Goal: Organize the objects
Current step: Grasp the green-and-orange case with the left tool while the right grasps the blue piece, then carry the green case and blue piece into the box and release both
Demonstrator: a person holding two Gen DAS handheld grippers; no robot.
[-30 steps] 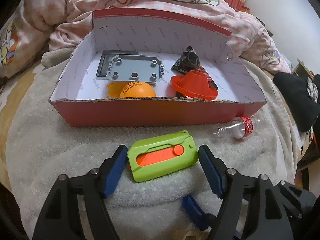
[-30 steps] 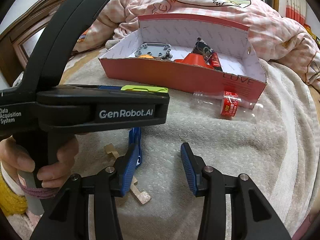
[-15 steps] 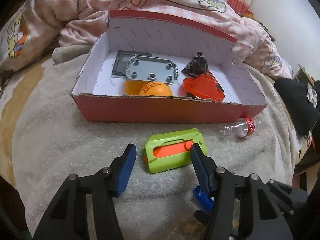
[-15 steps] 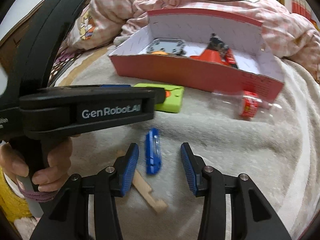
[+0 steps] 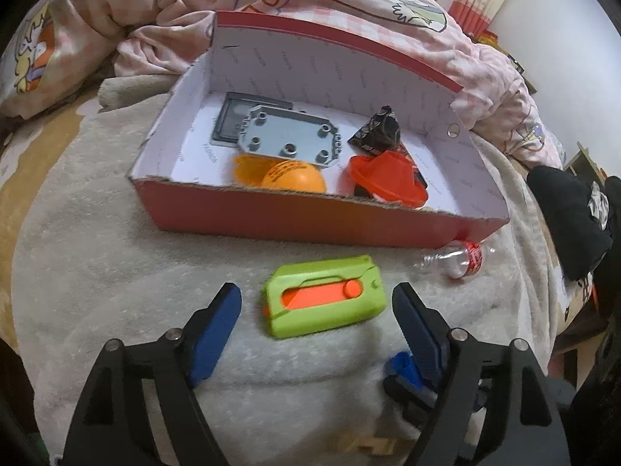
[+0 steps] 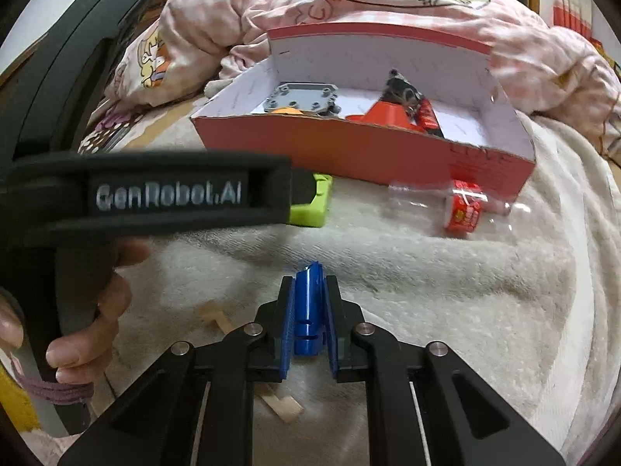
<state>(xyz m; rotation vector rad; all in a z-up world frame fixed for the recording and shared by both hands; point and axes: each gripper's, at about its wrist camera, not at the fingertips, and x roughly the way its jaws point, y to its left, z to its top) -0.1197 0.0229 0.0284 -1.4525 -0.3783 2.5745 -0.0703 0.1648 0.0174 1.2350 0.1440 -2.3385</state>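
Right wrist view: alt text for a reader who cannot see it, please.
The right gripper is shut on a small blue plastic clip above a cream fleece blanket. Beyond lie a crushed clear plastic bottle and an open red cardboard box of toys.
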